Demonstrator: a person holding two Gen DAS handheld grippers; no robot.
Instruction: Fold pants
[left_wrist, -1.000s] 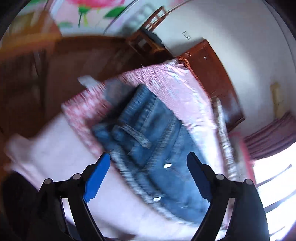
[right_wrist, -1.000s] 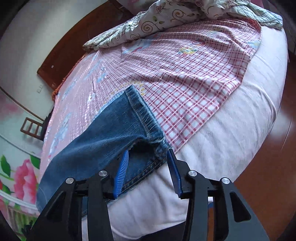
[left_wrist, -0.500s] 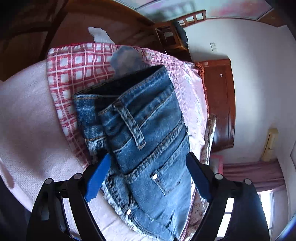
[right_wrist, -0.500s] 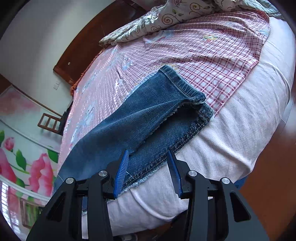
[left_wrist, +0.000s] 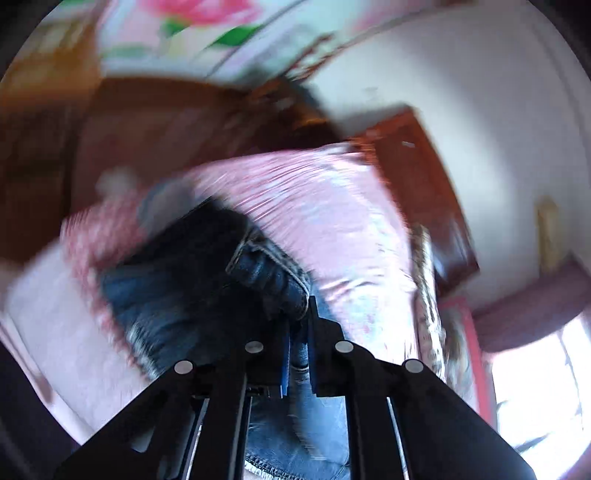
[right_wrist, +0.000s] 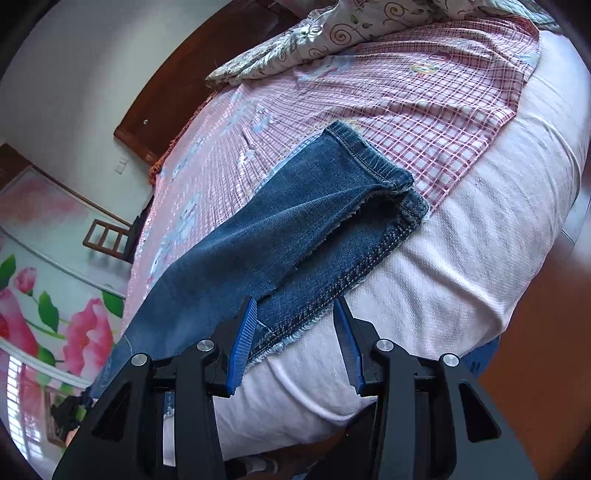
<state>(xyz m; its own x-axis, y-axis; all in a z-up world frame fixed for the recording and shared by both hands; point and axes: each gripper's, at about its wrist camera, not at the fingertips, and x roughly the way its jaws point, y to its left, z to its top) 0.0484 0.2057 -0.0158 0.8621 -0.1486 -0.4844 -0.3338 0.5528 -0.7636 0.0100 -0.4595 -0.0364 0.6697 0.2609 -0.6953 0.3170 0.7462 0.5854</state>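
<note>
Blue denim pants (right_wrist: 295, 225) lie on a bed, folded lengthwise, the leg cuffs toward the bed's near edge. My right gripper (right_wrist: 295, 325) is open and hovers over the near hem edge of the legs, one finger (right_wrist: 243, 339) over the denim. In the blurred left wrist view my left gripper (left_wrist: 297, 325) is shut on the pants (left_wrist: 266, 273) at the waist end, a bunch of denim sticking up between its fingers.
The bed has a pink checked sheet (right_wrist: 424, 96) over a pale pink blanket (right_wrist: 480, 240). A crumpled floral quilt (right_wrist: 332, 37) lies at the far side. A wooden headboard (right_wrist: 177, 92) and a wooden chair (right_wrist: 107, 236) stand beyond.
My left gripper has closed on the waist end of the pants and is moving fast, blurring its view. My right gripper has drawn back a little along the legs, still open.
</note>
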